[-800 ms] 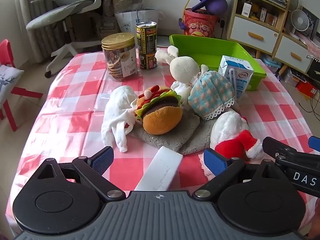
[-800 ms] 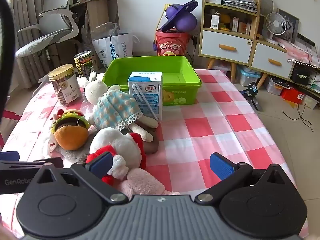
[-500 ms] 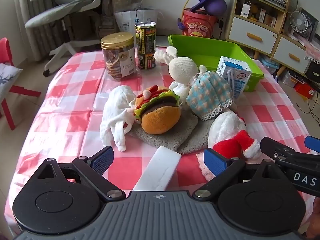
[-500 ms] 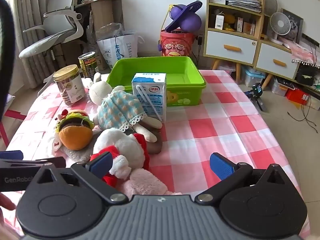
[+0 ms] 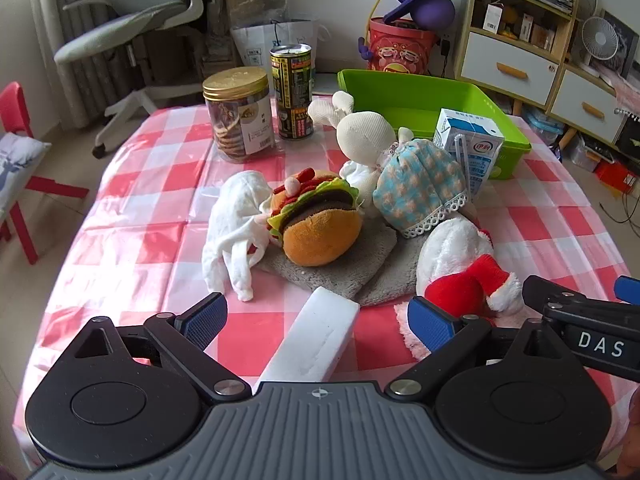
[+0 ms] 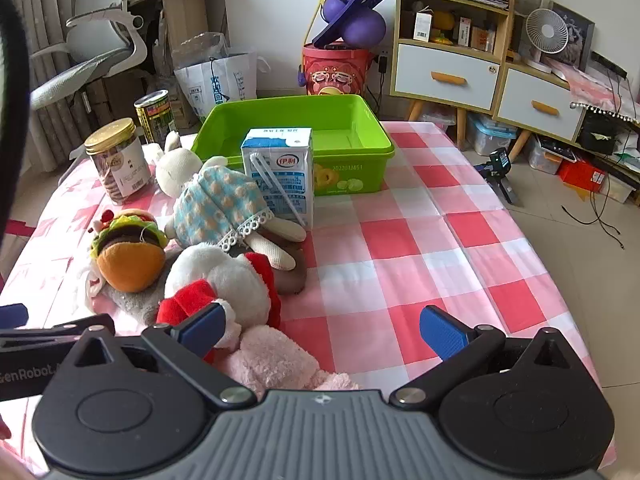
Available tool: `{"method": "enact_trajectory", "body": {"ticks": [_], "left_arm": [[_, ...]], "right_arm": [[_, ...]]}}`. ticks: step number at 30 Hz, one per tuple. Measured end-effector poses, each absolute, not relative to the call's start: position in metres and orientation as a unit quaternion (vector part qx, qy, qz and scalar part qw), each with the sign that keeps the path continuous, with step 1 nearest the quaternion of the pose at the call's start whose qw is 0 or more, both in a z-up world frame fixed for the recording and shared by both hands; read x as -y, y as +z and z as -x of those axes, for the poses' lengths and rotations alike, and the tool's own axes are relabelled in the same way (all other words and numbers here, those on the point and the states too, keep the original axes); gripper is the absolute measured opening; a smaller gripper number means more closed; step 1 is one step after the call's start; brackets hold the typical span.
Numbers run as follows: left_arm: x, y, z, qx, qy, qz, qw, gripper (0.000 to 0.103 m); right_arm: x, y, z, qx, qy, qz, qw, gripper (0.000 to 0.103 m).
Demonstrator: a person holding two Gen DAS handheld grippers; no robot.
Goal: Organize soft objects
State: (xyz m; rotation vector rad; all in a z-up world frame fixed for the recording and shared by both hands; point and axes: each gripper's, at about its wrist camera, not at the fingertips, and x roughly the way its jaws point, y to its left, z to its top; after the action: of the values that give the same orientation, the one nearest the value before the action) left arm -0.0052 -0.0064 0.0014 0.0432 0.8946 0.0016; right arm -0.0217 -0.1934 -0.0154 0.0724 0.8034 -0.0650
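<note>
- The left gripper (image 5: 318, 316) is spread wide and empty above a white foam block (image 5: 316, 338).
- The plush burger (image 5: 318, 220), bunny doll in a blue checked dress (image 5: 416, 184) and white Santa-hat plush (image 5: 460, 264) lie heaped on a grey towel (image 5: 352, 272), near the green plastic bin (image 6: 340, 120).
- The right gripper (image 6: 320, 330) is spread and empty; lifting one toy could topple the upright milk carton (image 6: 280, 172).
- The pink fluffy item (image 6: 272, 360) is partly hidden, perhaps a cloth.

Soft daylight, sharp focus, faint shadows, fisheye bending edges, corners dark.

Left gripper (image 5: 318, 320) and right gripper (image 6: 320, 330), jaws wide, angled downward
</note>
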Motion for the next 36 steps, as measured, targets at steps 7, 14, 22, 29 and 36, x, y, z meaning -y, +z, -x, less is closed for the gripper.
{"method": "enact_trajectory", "body": {"ticks": [7,14,22,29,36], "left_arm": [[0.0062,0.0015,0.0053,-0.431,0.005,-0.027,0.902,0.093],[0.0066,0.0006,0.0053,-0.432,0.007,-0.03,0.901,0.093],[0.0063,-0.0016,0.0065,-0.436,0.006,-0.027,0.9,0.093],[0.0065,-0.0009,0.0077,-0.436,-0.001,-0.029,0.899,0.093],[0.0059,-0.0008,0.0087,-0.436,-0.002,-0.028,0.899,0.093]], "right_arm": [[0.1907,-0.0164,0.0207,-0.394,-0.034,-0.028,0.918,0.079],[0.1873,-0.0168,0.0206,-0.392,-0.037,-0.017,0.919,0.079],[0.1864,-0.0171,0.021,-0.389,-0.039,-0.005,0.92,0.079],[0.1869,-0.0169,0.0207,-0.39,-0.036,-0.003,0.92,0.079],[0.1846,-0.0168,0.0218,-0.386,-0.036,0.005,0.922,0.079]]}}
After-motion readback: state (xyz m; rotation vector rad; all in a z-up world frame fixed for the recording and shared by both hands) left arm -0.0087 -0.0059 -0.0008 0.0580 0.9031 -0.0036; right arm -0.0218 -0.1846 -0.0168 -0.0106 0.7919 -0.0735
